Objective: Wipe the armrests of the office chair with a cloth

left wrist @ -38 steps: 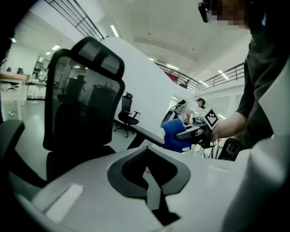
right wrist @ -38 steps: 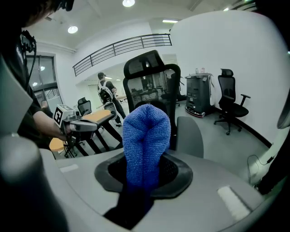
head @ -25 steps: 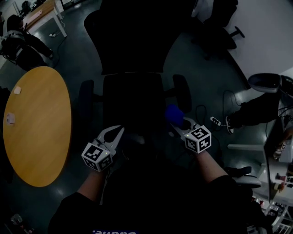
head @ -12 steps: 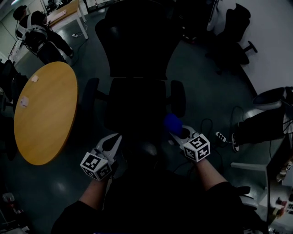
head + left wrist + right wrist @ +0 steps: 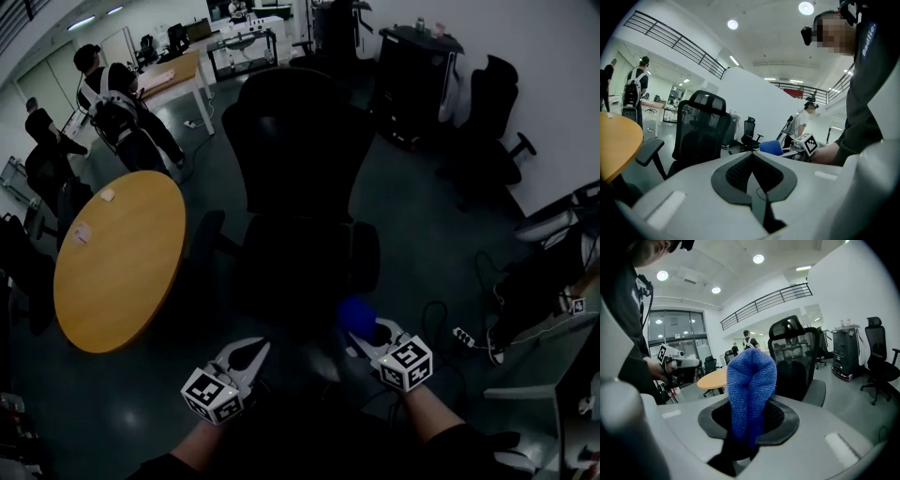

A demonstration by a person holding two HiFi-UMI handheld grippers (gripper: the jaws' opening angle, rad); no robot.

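The black office chair [image 5: 298,187] stands in the middle of the head view, facing me, with its left armrest [image 5: 203,246] and right armrest [image 5: 364,255] on either side of the seat. My right gripper [image 5: 362,330] is shut on a folded blue cloth [image 5: 355,316], just short of the right armrest's near end. In the right gripper view the cloth [image 5: 750,390] sticks up between the jaws, with the chair [image 5: 794,350] behind it. My left gripper [image 5: 249,351] is shut with nothing in it, in front of the seat. The left gripper view shows the chair [image 5: 701,126] ahead.
A round wooden table [image 5: 117,262] stands close to the chair's left. Other black chairs [image 5: 487,122] and a dark cabinet [image 5: 412,75] stand at the back right. People [image 5: 108,94] are at the back left. A power strip [image 5: 464,336] with cables lies on the floor at right.
The head view has swung upward, so more of the room shows and the chair and table sit lower. Both grippers are lower in the frame; the right one still holds the cloth.
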